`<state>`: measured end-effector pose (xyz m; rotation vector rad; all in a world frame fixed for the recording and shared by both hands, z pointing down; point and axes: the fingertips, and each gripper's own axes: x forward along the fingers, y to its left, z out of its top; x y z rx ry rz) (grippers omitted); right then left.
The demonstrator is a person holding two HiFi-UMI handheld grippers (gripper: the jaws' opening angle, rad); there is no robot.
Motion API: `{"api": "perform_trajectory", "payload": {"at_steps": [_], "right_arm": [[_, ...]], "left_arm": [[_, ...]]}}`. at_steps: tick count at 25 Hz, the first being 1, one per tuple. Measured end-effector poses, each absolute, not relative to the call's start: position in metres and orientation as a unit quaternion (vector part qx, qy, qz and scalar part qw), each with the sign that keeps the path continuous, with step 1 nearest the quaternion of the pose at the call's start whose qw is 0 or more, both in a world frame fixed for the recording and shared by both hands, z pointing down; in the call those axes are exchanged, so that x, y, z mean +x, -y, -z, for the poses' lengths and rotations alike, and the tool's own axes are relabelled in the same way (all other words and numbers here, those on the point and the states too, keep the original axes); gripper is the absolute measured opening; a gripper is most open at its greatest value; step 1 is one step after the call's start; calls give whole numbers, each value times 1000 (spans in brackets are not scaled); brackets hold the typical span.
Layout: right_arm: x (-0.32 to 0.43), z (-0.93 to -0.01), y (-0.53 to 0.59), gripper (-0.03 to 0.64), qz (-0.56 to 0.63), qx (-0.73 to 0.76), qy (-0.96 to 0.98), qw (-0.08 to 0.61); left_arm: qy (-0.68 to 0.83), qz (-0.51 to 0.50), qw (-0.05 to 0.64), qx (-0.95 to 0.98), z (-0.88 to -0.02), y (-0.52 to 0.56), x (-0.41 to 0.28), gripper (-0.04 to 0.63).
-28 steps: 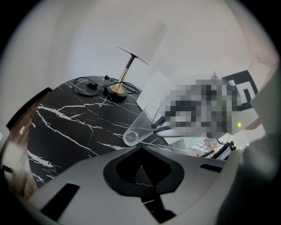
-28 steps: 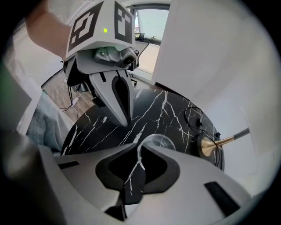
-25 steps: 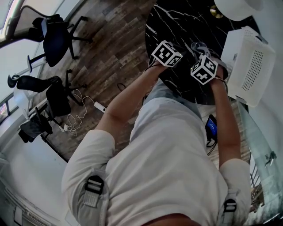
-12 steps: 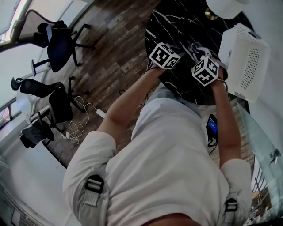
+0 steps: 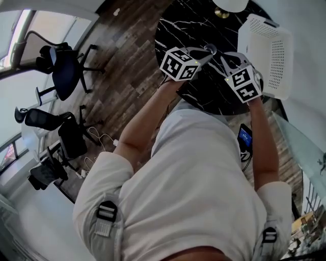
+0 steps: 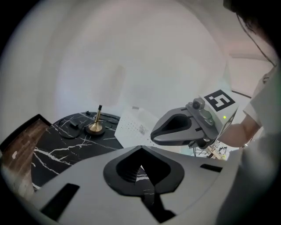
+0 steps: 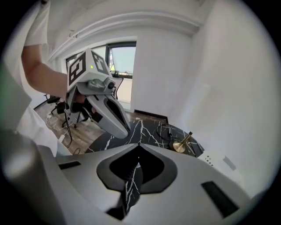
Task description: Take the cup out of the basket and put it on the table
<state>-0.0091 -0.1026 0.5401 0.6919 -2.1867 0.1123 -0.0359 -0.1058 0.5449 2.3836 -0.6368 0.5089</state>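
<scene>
The white perforated basket point(image 5: 265, 56) stands at the right edge of the round black marble table point(image 5: 204, 25); it also shows in the left gripper view point(image 6: 134, 127). No cup shows in any view, and the basket's inside is hidden. My left gripper point(image 5: 208, 50) hovers over the table's near edge, jaws shut with nothing between them point(image 6: 141, 151). My right gripper point(image 5: 225, 55) is just beside it, left of the basket, and is also shut and holds nothing point(image 7: 138, 147). Each gripper shows in the other's view: the right one point(image 6: 175, 129), the left one point(image 7: 112, 116).
A brass lamp base point(image 5: 221, 14) with a cable stands at the table's far side, under a white shade point(image 5: 232, 4). Office chairs point(image 5: 66, 66) and floor cables lie far left on the wooden floor. A phone point(image 5: 245, 136) lies below the table's near right edge.
Both grippers have lifted and swung so their tips point toward each other over the table's near edge. The head camera has shifted, so table and basket sit higher and further left.
</scene>
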Motion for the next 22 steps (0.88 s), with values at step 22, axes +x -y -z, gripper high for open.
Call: {"api": "perform_trajectory", "payload": {"at_steps": [22], "right_arm": [[66, -322, 46, 6, -59, 433, 897, 70]], "left_arm": [[208, 22, 187, 960, -316, 38, 38, 5]]}}
